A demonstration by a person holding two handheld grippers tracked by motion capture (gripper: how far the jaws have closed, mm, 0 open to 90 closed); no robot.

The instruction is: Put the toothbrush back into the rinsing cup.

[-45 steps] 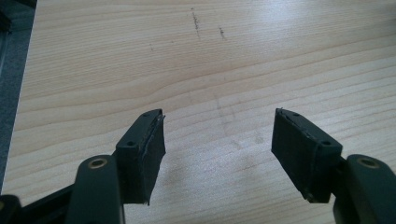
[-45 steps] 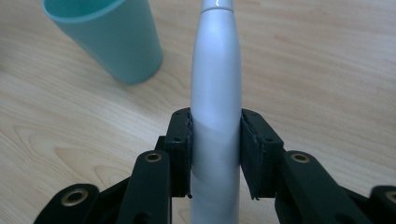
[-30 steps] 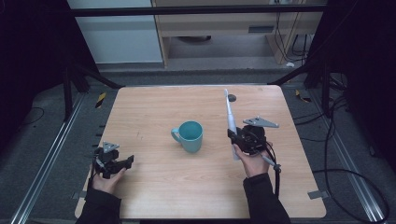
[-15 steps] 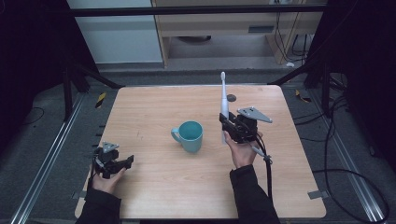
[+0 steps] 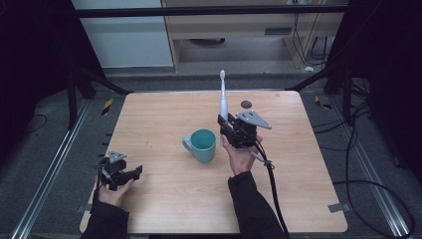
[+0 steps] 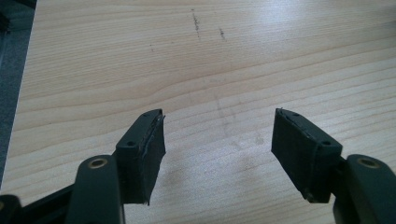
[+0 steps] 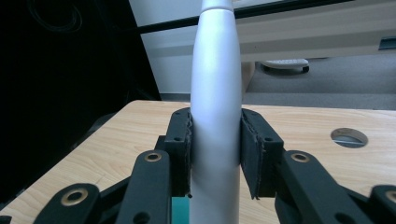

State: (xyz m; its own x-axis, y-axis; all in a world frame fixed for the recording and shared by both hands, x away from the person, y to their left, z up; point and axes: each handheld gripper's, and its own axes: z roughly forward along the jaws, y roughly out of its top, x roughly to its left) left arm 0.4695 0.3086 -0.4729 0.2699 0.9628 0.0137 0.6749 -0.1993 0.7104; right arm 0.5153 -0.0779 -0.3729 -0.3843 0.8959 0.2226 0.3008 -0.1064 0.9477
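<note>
Right tongs (image 5: 225, 125): clamped on a white toothbrush (image 5: 223, 97), upright, head toward the desk's far edge; they sit just right of the mug.
Mug (image 5: 203, 145): teal, mid-desk, handle pointing left.
Left tongs (image 5: 130, 174): jaws wide apart, holding nothing, near the desk's (image 5: 308, 199) left front corner.
Open room: bare wood along the right edge, the front edge and the far left corner.
Hole (image 5: 246, 104): near the far edge.
</note>
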